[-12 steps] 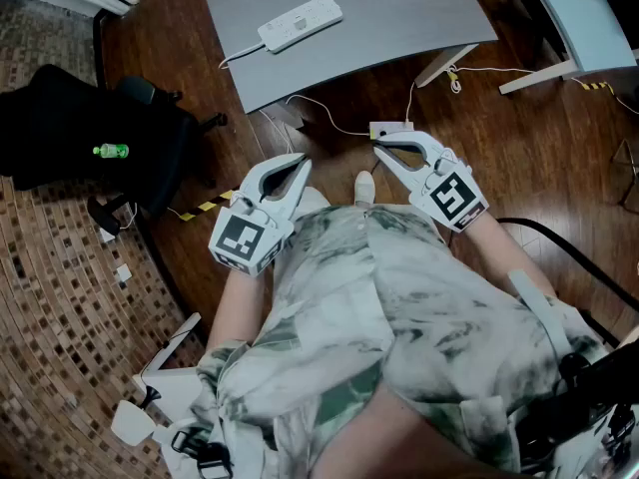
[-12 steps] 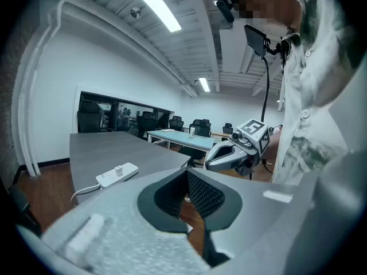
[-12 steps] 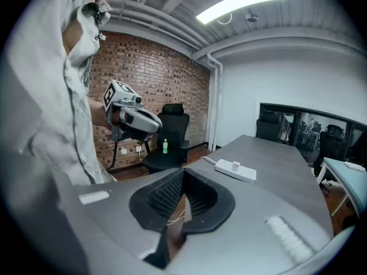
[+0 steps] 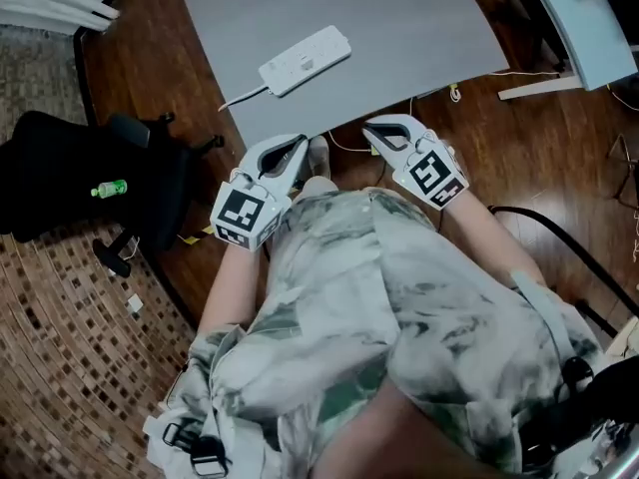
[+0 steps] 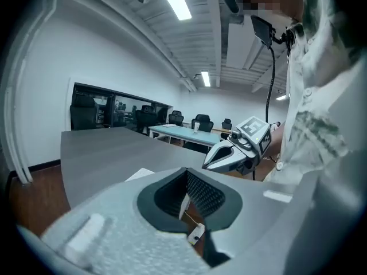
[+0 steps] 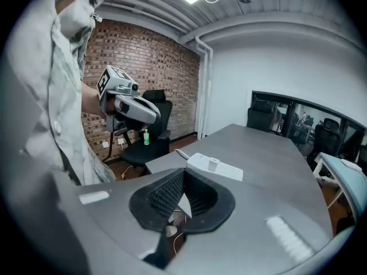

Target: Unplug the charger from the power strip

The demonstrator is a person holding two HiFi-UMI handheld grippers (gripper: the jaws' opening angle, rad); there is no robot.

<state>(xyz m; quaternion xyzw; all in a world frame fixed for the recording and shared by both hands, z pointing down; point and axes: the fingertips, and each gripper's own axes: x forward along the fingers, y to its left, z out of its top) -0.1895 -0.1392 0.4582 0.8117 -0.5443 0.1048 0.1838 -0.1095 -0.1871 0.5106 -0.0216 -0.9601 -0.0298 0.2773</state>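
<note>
"So, which way does the thing lie from the claws?"

"Farther out. The long white plastic power strip (image 4: 305, 60) lies flat on the wide grey surface (image 4: 429, 18), left of its middle and well apart from both claws. The small white cube-shaped charger (image 6: 213, 164) stands plugged into its top face, toward the end where the thin white cable (image 4: 243, 98) leaves."

"And its long axis?"

"Slanted. The cable end is near and left, the other end far and right."

"The claws?"

"Both hang at the near edge of the surface, not yet over it. The left claw (image 4: 298, 146) has its jaws closed with nothing between the pads. The right claw (image 4: 372, 128) likewise looks closed and empty."

"Which is nearer?"

"Little in it. In the head view the left claw sits almost straight on the near side of the strip, a shade closer. The right gripper view, though, has strip and charger dead ahead of its jaws, while the left gripper view shows only what may be a corner of the strip beside its jaw. I'd judge that either claw must reach farther out and open before it can pinch the charger. The other could pin the strip down."
</note>
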